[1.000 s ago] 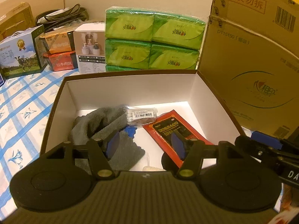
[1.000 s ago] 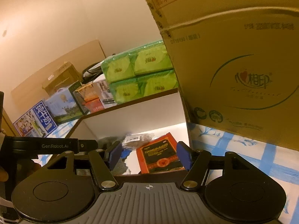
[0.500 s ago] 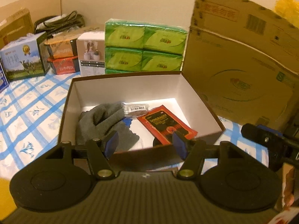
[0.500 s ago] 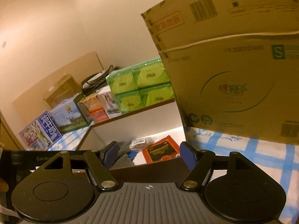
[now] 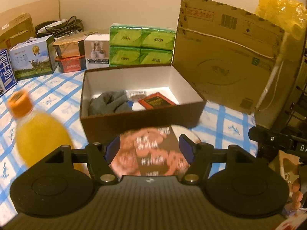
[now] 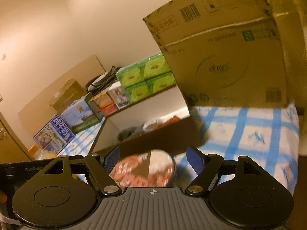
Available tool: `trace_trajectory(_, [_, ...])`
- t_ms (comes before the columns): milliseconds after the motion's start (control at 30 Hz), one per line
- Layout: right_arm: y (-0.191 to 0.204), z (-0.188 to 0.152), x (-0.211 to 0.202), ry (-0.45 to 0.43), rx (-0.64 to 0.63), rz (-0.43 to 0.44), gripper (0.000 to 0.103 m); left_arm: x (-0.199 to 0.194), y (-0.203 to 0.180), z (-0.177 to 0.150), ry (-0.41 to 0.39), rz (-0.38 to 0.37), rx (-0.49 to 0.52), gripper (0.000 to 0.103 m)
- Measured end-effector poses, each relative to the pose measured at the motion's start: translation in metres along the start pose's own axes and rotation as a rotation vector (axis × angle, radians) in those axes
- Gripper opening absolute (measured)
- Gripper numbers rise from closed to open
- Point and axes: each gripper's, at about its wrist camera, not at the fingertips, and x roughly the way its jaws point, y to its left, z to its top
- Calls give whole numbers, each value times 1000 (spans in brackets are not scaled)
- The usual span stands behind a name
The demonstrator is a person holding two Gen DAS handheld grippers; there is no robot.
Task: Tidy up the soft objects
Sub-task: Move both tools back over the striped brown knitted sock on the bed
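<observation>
A brown box with a white inside [image 5: 142, 119] stands open on the checked cloth. It holds a grey cloth [image 5: 110, 103], a clear packet [image 5: 135, 94] and a red packet [image 5: 156, 102]. My left gripper [image 5: 149, 150] is open and empty, pulled back in front of the box, above a round food tub with a pink printed lid [image 5: 151, 151]. My right gripper [image 6: 153, 161] is open and empty over the same tub [image 6: 145, 170], with the box [image 6: 153, 134] beyond it.
An orange juice bottle [image 5: 36, 128] stands at the left front. A big cardboard carton [image 5: 226, 65] stands right of the box. Green tissue packs [image 5: 142, 46], small cartons [image 5: 30, 59] and boxes line the back wall. A yellow bag [image 5: 282, 5] lies on the carton.
Both grippers have pulled back out of the box and away from it. The tub and the juice bottle have come into view. Both stay open.
</observation>
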Motion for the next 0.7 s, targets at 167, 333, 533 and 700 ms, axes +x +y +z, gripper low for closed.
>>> trace_trajectory(167, [3,-35,-29,34,41,3,76,-31,12,-34,15,-1,-33,65])
trace_trajectory(333, [16,-72,-43,100,7,9,76,-53,27,-70,44,10,-71,65])
trace_trajectory(533, [36,-119,-55,180,-63,8,76,-71,38,-110,91,31,-87,65])
trace_trajectory(700, [49,-145,-59,233,-101,24,76,-77,41,-140,140,35,-103,65])
